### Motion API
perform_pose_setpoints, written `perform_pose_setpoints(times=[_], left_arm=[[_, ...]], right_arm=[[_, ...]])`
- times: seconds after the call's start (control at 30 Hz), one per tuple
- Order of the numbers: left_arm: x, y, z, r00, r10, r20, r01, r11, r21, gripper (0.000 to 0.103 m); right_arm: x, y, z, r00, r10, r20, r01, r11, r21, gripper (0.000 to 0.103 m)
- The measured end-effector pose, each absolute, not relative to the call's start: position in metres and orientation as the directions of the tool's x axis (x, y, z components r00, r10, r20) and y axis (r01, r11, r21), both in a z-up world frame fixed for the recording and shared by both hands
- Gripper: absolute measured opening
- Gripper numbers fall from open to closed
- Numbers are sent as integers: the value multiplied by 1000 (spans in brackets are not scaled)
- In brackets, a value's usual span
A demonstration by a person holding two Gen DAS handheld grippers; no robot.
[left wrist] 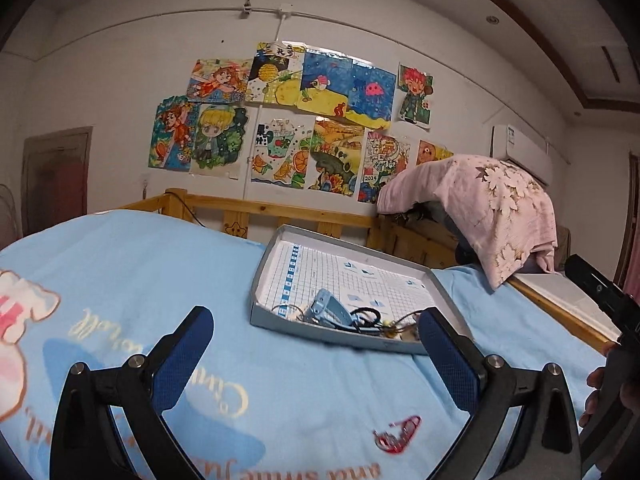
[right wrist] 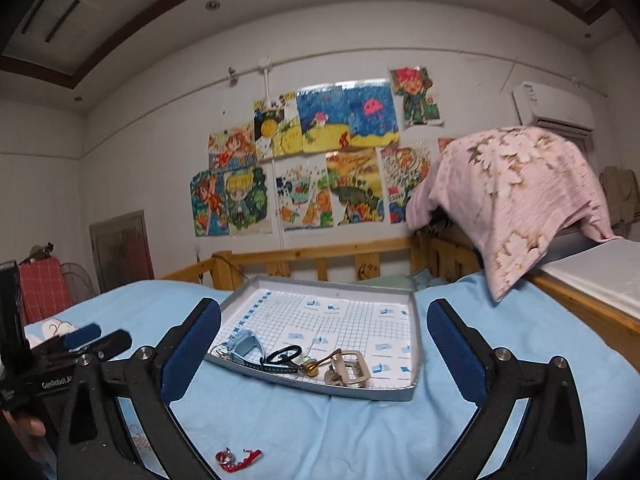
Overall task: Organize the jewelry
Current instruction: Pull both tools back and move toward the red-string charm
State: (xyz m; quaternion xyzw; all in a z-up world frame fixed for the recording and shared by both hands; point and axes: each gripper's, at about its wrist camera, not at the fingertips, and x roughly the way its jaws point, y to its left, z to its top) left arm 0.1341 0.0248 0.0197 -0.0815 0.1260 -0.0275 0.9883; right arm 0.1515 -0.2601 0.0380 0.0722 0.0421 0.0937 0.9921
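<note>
1. Right now, from my right gripper point(right wrist: 324, 356), the grey tray point(right wrist: 312, 386) sits at twelve o'clock on the blue bedsheet point(right wrist: 500, 332), framed between the two blue pads point(right wrist: 192, 352).
2. Along the tray's near edge I see a pale blue watch point(right wrist: 245, 342), a black ring-shaped loop point(right wrist: 283, 354), a small yellow bead piece point(right wrist: 309, 364) and a beige buckle point(right wrist: 349, 372), lying close together in a row from nine toward three o'clock.
3. A red bracelet point(right wrist: 238, 460) lies on the sheet outside the tray, at about seven o'clock from the tray and low between my right gripper's fingers, touching neither.
4. From my left gripper point(left wrist: 316, 356), the tray point(left wrist: 448, 300) is at one o'clock and the red bracelet point(left wrist: 398, 436) at five o'clock, near the right pad point(left wrist: 448, 360) but apart from it.
5. Both grippers are spread wide and hold nothing; none of the pads touch a trinket.
6. In the right wrist view, the left gripper point(right wrist: 98, 338) shows at nine o'clock, over the sheet.
7. The bracelet's long axis runs roughly nine to three o'clock, slightly rising toward two in both views; the watch strap runs from ten toward four o'clock across the tray's near left corner.
8. A pink floral quilt point(right wrist: 512, 200) hangs over the wooden rail point(right wrist: 304, 258) at two o'clock.
</note>
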Motion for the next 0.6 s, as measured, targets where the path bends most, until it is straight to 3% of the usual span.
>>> perform_pose_setpoints(times=[0.33, 0.6], left_arm=[[85, 16, 27, 976, -67, -206, 43, 992, -120, 103], [68, 10, 6, 938, -122, -323, 104, 992, -72, 103]], right_arm=[[109, -260, 34, 976, 203, -79, -193, 974, 119, 101], [89, -250, 20, 958, 237, -160, -233, 972, 44, 101]])
